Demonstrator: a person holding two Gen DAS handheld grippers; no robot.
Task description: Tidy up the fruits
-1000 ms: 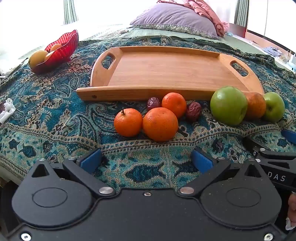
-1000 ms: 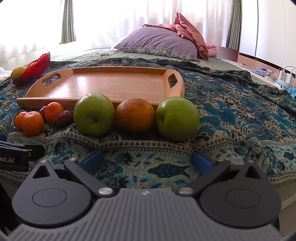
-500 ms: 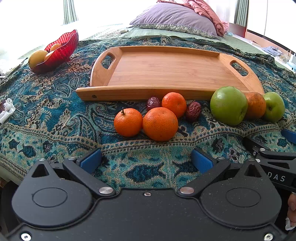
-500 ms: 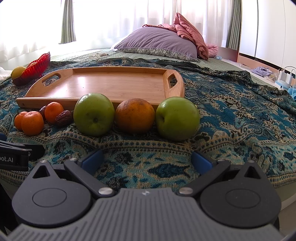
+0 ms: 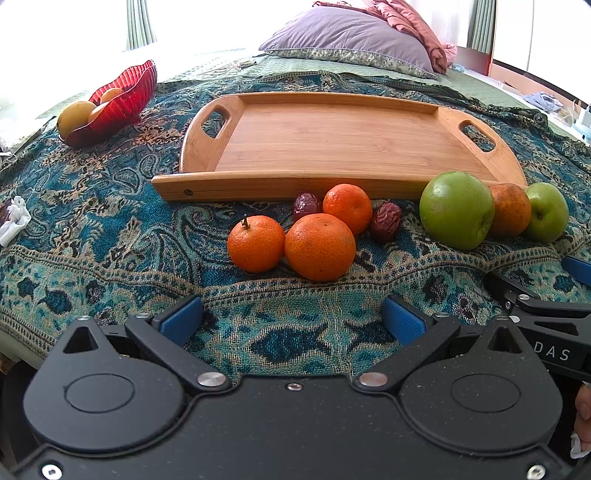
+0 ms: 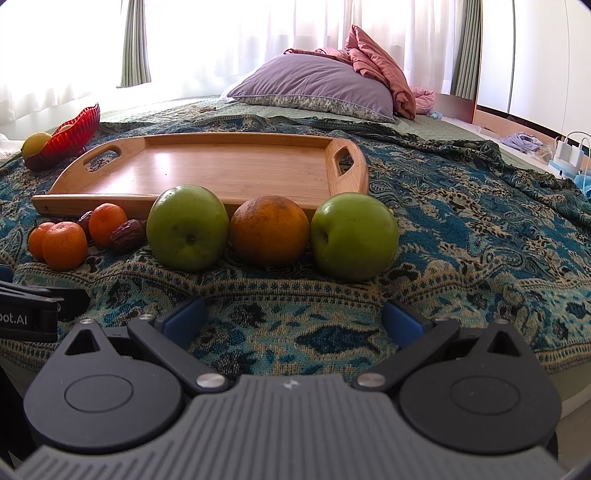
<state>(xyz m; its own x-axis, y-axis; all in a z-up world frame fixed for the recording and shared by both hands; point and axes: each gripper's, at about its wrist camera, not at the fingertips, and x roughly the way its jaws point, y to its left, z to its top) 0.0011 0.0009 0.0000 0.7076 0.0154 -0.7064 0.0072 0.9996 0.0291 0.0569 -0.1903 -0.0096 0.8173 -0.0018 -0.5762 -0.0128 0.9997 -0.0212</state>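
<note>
An empty wooden tray [image 5: 332, 140] [image 6: 229, 170] lies on the patterned bedspread. In front of it lie three small oranges [image 5: 319, 247] [image 6: 64, 245], two dark dates [image 5: 386, 221] [image 6: 127, 230], a large green apple [image 5: 456, 210] [image 6: 187, 228], a dull orange [image 5: 511, 210] [image 6: 269, 230] and a second green apple [image 5: 546, 212] [image 6: 354, 236]. My left gripper [image 5: 291, 319] is open and empty, just short of the small oranges. My right gripper [image 6: 293, 319] is open and empty, just short of the apples and the dull orange.
A red bowl [image 5: 125, 99] [image 6: 74, 133] with yellow fruit stands at the far left. A purple pillow [image 5: 351, 35] [image 6: 314, 86] and pink cloth lie at the head of the bed. A white crumpled tissue [image 5: 14, 219] lies at the left edge.
</note>
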